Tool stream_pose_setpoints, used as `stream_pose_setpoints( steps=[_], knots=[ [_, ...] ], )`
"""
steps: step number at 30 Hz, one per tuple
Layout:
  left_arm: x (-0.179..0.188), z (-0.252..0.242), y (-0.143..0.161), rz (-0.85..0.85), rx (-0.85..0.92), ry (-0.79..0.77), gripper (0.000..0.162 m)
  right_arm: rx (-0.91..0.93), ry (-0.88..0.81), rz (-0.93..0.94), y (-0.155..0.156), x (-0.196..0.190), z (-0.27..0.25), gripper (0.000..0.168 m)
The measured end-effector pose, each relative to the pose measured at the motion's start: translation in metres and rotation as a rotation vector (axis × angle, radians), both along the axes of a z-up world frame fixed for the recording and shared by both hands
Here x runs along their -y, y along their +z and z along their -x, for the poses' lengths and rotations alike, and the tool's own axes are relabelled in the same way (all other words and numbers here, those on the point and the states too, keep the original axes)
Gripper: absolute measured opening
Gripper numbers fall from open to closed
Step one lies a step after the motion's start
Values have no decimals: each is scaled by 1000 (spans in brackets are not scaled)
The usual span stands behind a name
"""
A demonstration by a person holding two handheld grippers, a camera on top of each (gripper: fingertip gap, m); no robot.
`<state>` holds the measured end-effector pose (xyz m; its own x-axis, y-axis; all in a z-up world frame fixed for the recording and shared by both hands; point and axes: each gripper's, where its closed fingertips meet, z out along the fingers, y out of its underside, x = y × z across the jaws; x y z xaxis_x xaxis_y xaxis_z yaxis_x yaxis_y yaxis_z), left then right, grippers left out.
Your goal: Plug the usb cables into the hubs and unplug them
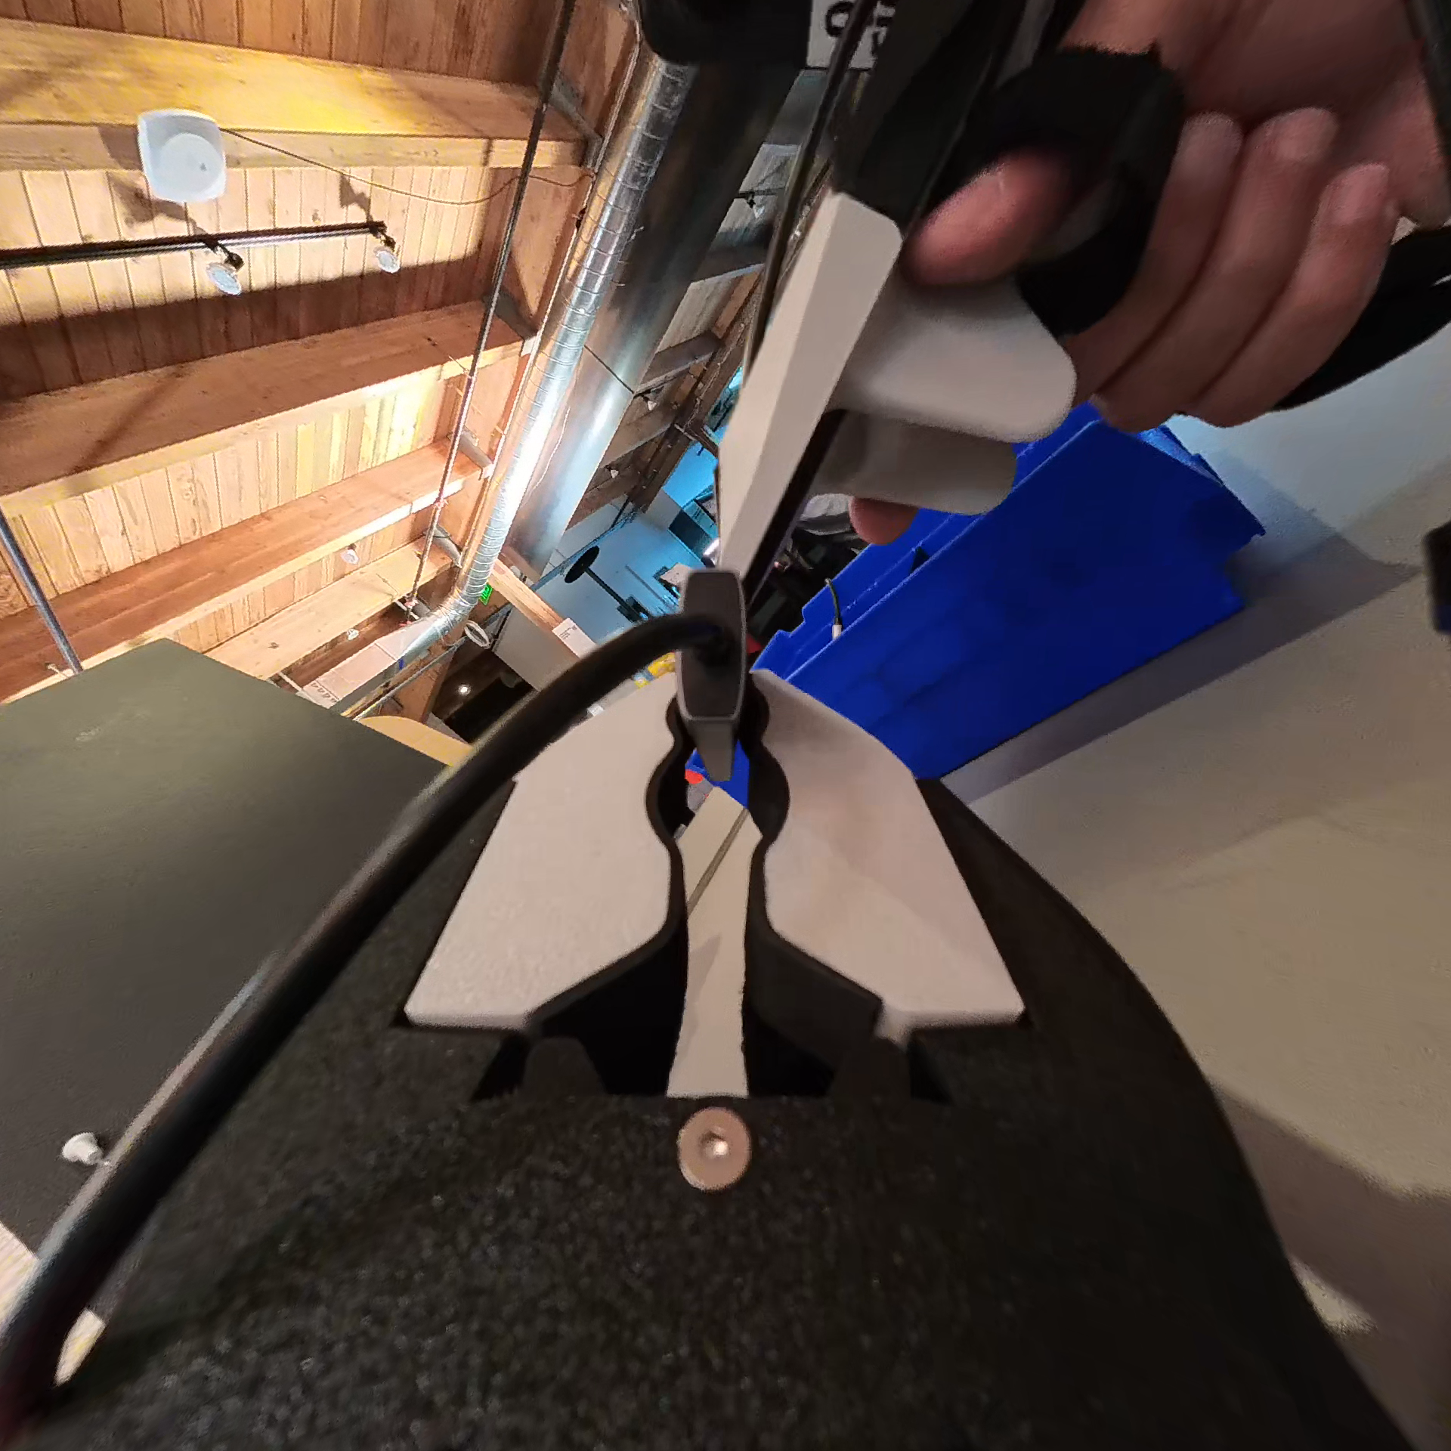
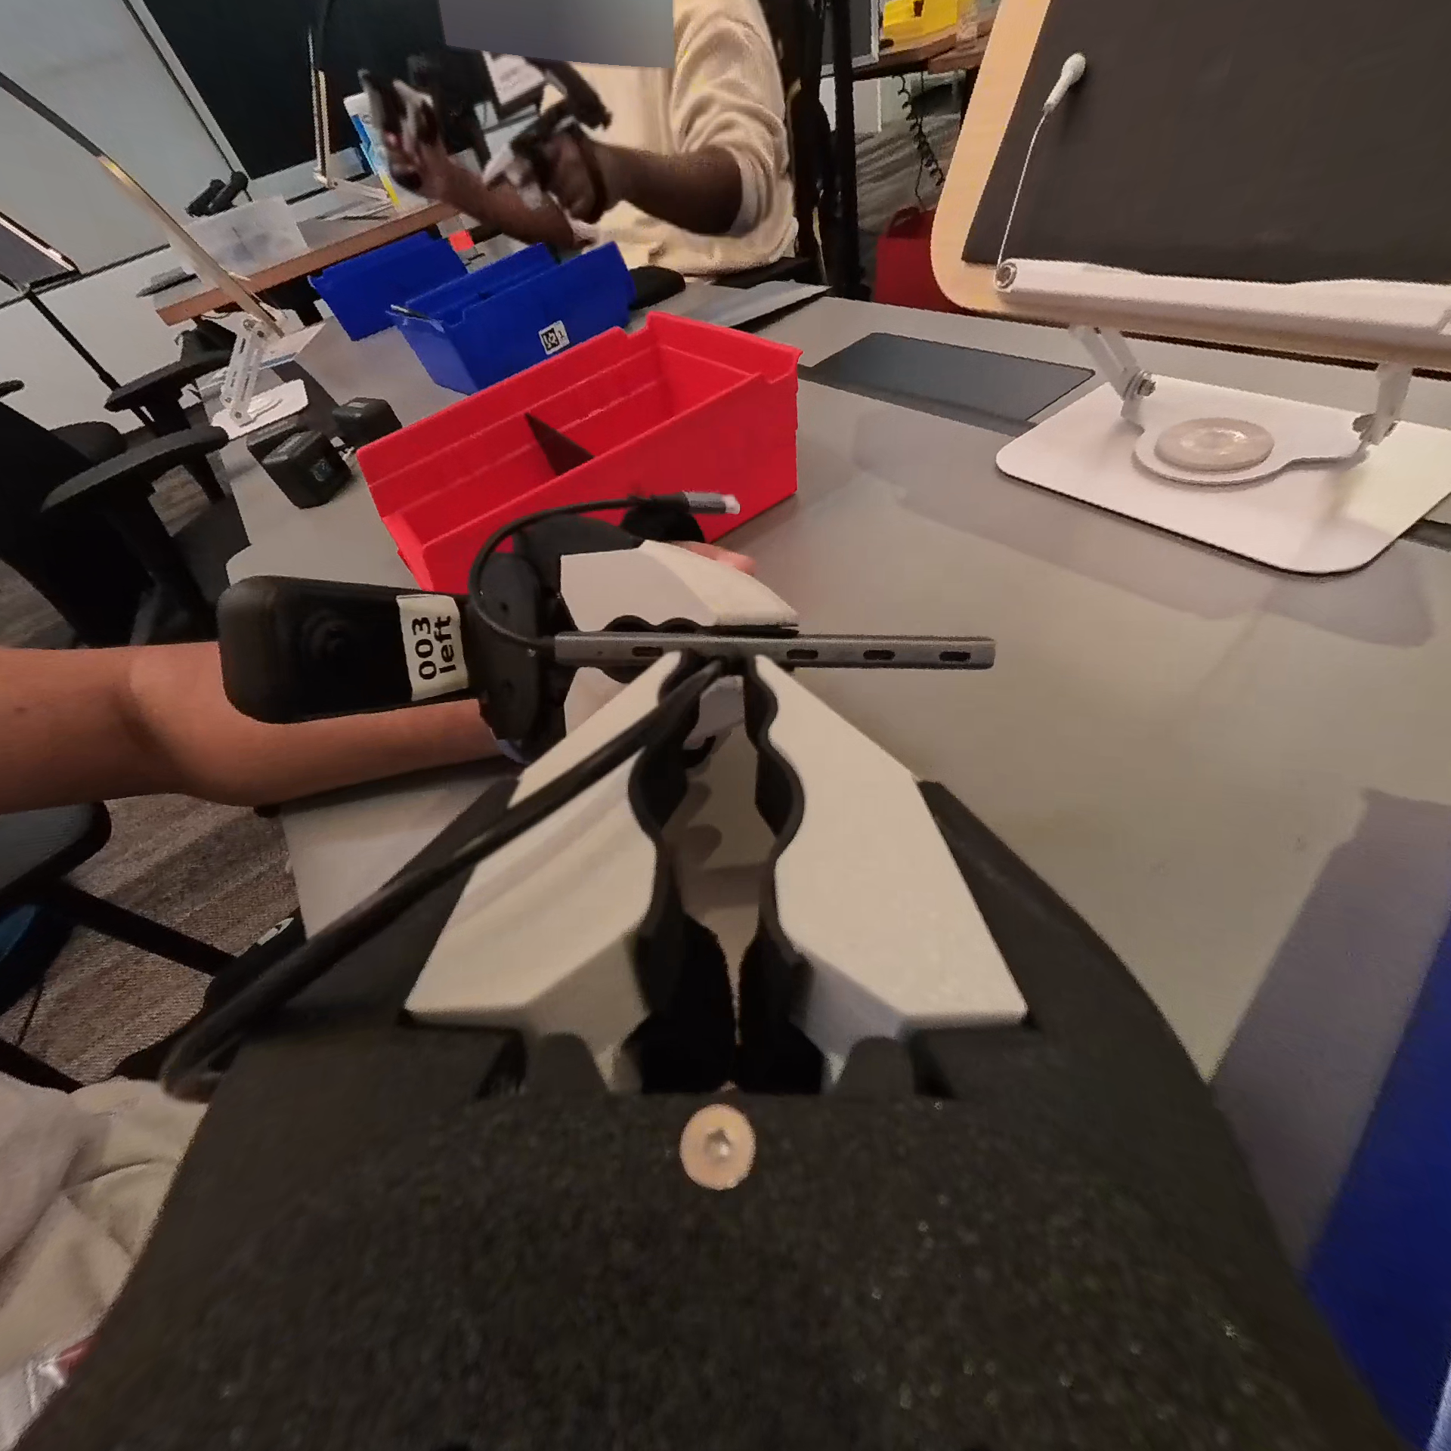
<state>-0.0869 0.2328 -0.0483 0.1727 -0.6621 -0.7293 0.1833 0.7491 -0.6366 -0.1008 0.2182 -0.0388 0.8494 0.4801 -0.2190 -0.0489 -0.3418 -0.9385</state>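
Left tongs (image 1: 714, 710) are clamped on a grey hub (image 2: 864, 653), holding it level above the bench (image 2: 1060, 746). Right tongs (image 2: 710, 677) are narrow, gripping a black cable (image 2: 550, 793) end against the hub's side. A red bin (image 2: 628, 440) sits behind.

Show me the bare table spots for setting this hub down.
Free: the grey table between the red bin and the white stand, and the stretch in front of the stand. Crowded: the far left, around the red bin and blue bins.
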Motion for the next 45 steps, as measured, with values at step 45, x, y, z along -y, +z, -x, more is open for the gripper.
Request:
stream_pose_setpoints(
  steps=[45],
  knots=[
    [-69,-2,-21,267,-104,162,10,142,-142,75,-40,5,-18,17]
  ],
)
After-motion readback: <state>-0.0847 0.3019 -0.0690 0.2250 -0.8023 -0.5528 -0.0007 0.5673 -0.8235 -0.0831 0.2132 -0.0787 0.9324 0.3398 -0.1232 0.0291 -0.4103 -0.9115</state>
